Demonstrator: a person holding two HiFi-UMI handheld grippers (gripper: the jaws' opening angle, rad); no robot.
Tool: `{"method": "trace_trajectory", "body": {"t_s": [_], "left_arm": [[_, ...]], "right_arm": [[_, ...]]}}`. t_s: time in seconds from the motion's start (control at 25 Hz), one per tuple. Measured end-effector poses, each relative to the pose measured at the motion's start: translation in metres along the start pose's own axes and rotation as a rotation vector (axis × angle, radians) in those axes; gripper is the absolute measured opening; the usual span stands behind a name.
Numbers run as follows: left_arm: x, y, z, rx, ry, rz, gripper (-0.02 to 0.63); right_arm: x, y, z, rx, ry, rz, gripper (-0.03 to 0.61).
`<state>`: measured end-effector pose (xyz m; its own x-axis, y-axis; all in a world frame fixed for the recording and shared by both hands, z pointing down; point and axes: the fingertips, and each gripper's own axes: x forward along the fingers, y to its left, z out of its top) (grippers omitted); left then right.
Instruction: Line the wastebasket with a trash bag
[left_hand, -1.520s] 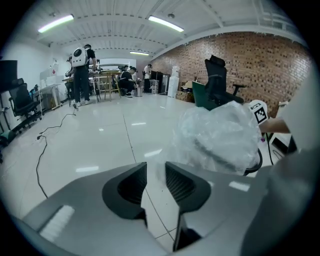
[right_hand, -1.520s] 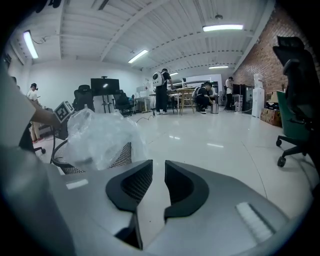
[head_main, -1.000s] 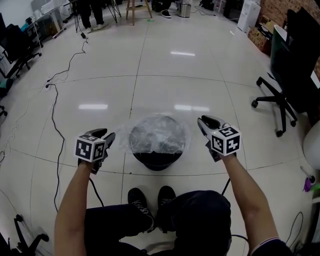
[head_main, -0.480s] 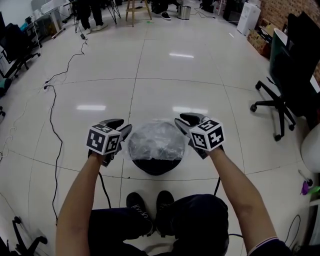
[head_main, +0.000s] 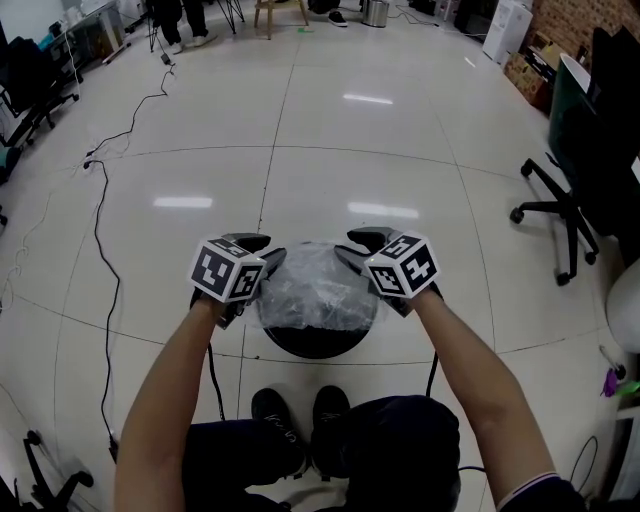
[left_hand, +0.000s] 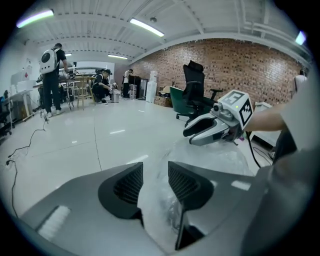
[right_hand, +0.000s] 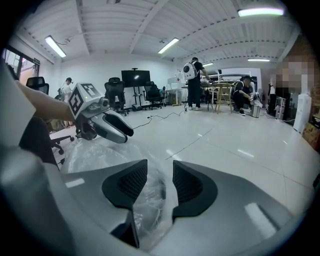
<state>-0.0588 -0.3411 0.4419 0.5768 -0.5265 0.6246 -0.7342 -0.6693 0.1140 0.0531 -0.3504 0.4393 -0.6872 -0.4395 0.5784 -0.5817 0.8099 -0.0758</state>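
Head view: black wastebasket sits on the floor at frame centre, just above the person's shoes. Clear trash bag lies crumpled over its mouth and covers the top. The dark rim shows only along the lower edge. L gripper is at the bag's left edge and R gripper at its right edge. Both are angled down & inward, marker cubes up, w/ the bag btwn them.

L gripper view: jaws stand wide apart and the pads aren't pressing on anything. Clear film shows in the gap and lower down btwn the jaws, lying loose. The R gripper appears centre right in that frame, just above the heap of plastic.

R gripper view: jaws have just been opening and now stand wide. Bunched film sits low in the gap, but the pads aren't clamped on it. The L gripper shows at upper left of that frame, over the bag's far side.

Elsewhere in head view, an office chair is at the right edge, well apart from the basket. A black cable runs down the left part of the floor. In L gripper view, people are at upper left, far off by some tables, and a brick wall is at upper right. In R gripper view, a dark monitor is upper centre on the far wall.
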Motion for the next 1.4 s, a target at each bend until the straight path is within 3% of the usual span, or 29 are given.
{"method": "trace_trajectory", "body": {"t_s": [0.12,0.24,0.28,0.48,0.88,1.12,1.4], "left_arm": [[0.007,-0.002,-0.008,0.004,0.019,-0.017,0.149],[0.008,-0.004,-0.010,0.010,0.015,-0.022,0.141],[0.006,-0.004,-0.009,0.012,0.013,-0.022,0.140],[-0.009,-0.004,-0.001,0.028,-0.026,-0.012,0.072],[-0.057,-0.041,0.015,0.110,-0.065,-0.055,0.069],[-0.081,-0.072,-0.010,0.159,-0.012,-0.115,0.069],[-0.093,-0.102,-0.039,0.191,0.037,-0.137,0.069]], "right_arm": [[0.009,0.002,-0.003,-0.033,0.021,-0.002,0.127],[0.009,0.004,-0.002,-0.075,0.025,-0.008,0.009],[0.008,0.005,-0.001,-0.081,0.023,-0.005,0.002],[-0.005,0.011,0.007,-0.095,0.001,0.008,0.002],[-0.060,0.045,0.027,-0.173,-0.063,0.025,0.002],[-0.087,0.086,0.011,-0.229,-0.046,0.084,0.002],[-0.103,0.115,-0.019,-0.225,-0.020,0.111,0.002]]}}
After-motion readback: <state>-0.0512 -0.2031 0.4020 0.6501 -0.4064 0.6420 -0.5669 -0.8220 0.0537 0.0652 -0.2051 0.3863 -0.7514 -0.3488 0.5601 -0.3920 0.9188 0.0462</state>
